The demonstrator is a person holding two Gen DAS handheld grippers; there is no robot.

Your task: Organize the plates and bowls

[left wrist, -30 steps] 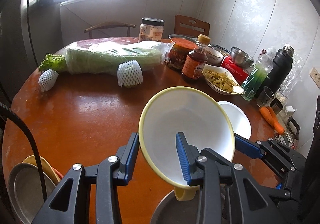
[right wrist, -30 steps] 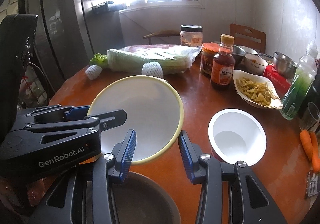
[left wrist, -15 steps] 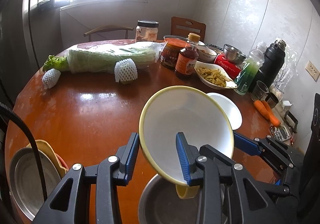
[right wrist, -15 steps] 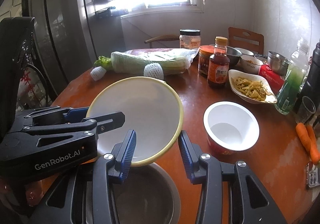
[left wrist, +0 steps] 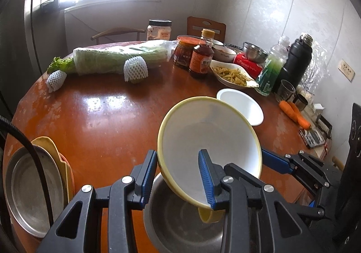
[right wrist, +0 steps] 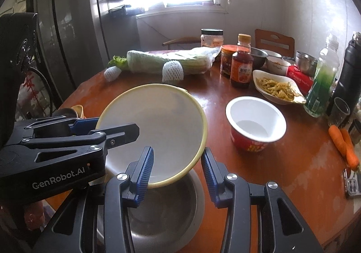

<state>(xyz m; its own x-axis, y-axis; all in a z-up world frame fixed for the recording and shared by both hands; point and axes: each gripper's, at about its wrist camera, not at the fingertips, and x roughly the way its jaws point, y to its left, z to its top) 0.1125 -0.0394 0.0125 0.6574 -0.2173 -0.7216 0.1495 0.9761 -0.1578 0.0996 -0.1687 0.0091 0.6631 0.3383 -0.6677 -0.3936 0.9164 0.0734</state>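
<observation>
Both grippers, left (left wrist: pixel 177 177) and right (right wrist: pixel 177 173), clamp opposite rims of the yellow-rimmed bowl (left wrist: pixel 208 142), tilted above a steel bowl (right wrist: pixel 158 212) at the orange table's (left wrist: pixel 101 122) near edge.

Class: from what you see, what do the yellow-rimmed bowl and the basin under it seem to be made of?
Yellow-rimmed bowl: probably plastic or melamine; matte white inside, thin yellow rim, no sharp glare. Basin: likely stainless steel; grey, brushed look with soft reflections, like the plate at the table edge.
</observation>
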